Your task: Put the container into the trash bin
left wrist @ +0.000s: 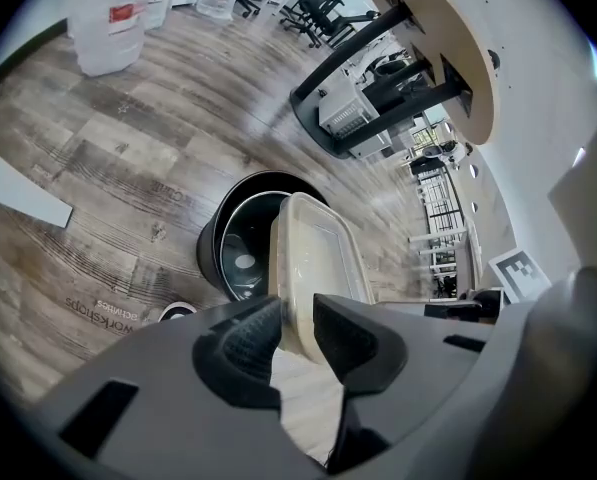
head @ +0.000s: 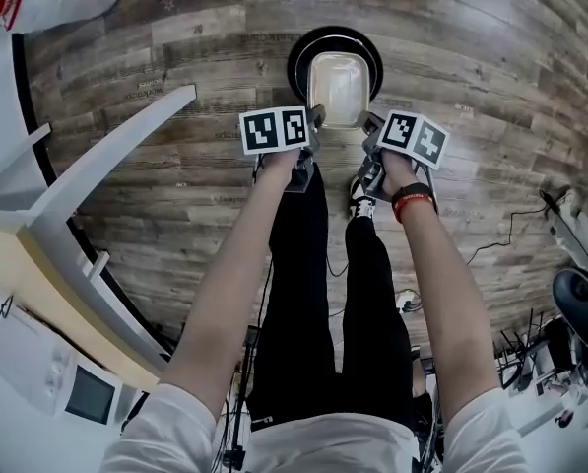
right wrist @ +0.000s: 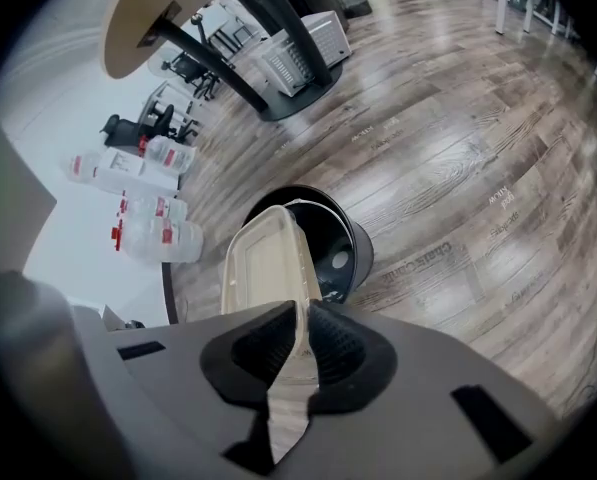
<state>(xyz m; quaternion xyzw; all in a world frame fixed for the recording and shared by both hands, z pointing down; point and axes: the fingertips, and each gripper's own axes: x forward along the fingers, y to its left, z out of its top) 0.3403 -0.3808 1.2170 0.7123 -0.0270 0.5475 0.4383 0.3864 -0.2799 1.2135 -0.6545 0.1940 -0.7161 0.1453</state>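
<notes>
The left gripper [head: 316,118] has its jaws closed on the left rim of the 1 pale, rectangular plastic container [head: 340,87]. The container hangs just ahead of both grippers, over the mouth of the 1 round black trash bin [head: 298,62] (not yet inside). The right gripper [head: 370,124] clamps the right rim. The drop is in hand; next, I judge, the 2 grippers must release together.
</notes>
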